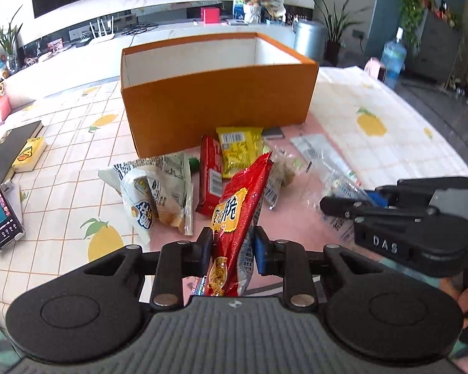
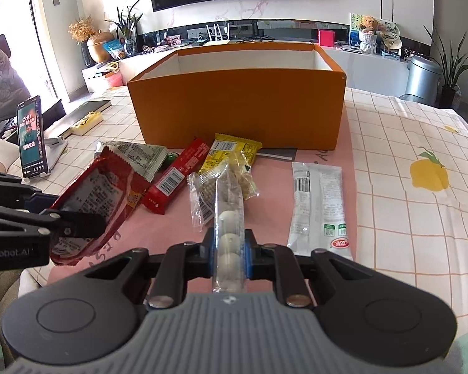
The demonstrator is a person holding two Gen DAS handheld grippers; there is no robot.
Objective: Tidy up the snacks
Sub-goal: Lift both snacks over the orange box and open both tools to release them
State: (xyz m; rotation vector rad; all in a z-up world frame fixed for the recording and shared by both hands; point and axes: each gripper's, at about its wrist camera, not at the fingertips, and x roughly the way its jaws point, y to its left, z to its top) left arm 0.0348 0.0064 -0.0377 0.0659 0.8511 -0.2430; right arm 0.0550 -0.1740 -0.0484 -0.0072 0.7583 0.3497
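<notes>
An open orange box (image 1: pixel 215 103) stands on the table, also in the right wrist view (image 2: pixel 240 109). My left gripper (image 1: pixel 232 249) is shut on a red snack bag (image 1: pixel 240 215), held up off the table; that bag shows in the right wrist view (image 2: pixel 99 196). My right gripper (image 2: pixel 228 249) is shut on a clear tube pack of white round sweets (image 2: pixel 228 218). Loose snacks lie in front of the box: a yellow packet (image 1: pixel 240 149), a red bar (image 1: pixel 210 174), a white-green bag (image 1: pixel 159 187), a white long pack (image 2: pixel 319 202).
A phone on a stand (image 2: pixel 31 137) plays video at the left. A black book (image 1: pixel 15 146) and a yellow box (image 1: pixel 29 154) lie left of the orange box. The right gripper's body (image 1: pixel 405 218) shows at the right in the left wrist view.
</notes>
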